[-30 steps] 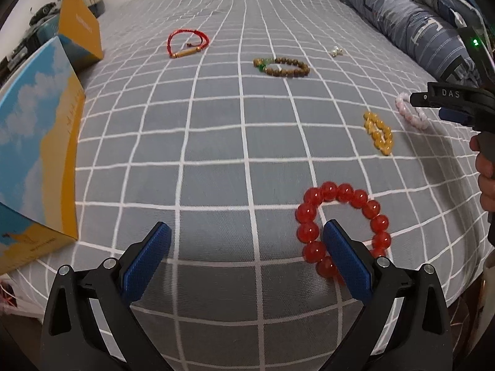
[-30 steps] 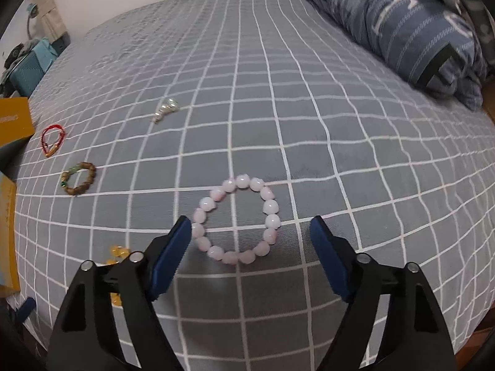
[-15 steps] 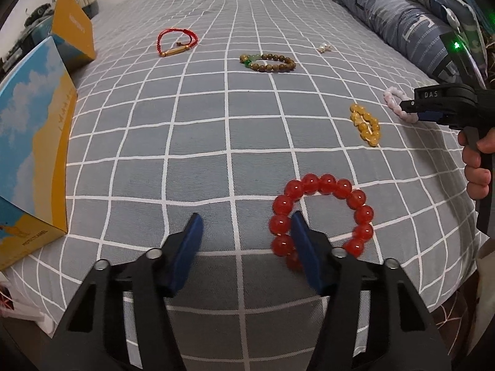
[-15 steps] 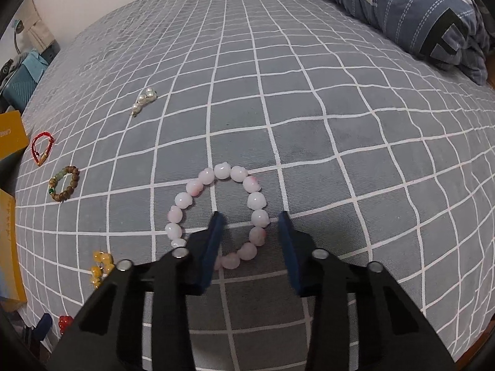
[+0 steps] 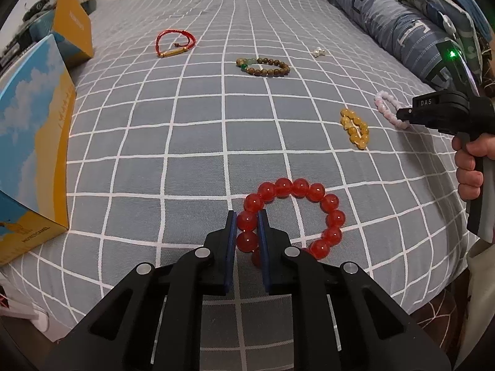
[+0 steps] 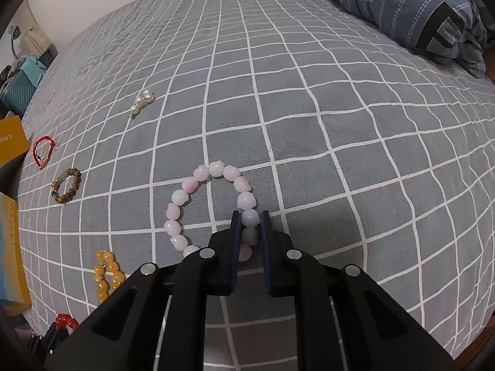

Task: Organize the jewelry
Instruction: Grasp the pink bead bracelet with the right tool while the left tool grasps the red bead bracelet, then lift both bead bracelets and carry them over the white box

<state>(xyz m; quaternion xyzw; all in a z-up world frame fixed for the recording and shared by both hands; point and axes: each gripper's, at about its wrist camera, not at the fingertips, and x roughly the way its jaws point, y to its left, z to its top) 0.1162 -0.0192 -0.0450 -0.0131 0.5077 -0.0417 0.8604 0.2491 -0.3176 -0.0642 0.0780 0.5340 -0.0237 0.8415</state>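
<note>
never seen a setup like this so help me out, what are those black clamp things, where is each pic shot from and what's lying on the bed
The black clamps are hand-held grippers, one in each of a person's hands; there is no robot arm. Each carries a camera looking forward along its two fingers, so one picture is the left gripper's view and the other the right's.

The left gripper is closed on a red bead bracelet. The right gripper is closed on a pink bead bracelet; it also shows at the right edge of the left view, with the person's hand.

Also on the checked grey bedspread: a yellow bead bracelet, a brown bead bracelet, a red cord bracelet and a small pearl piece. Blue and yellow boxes sit at the left.
</note>
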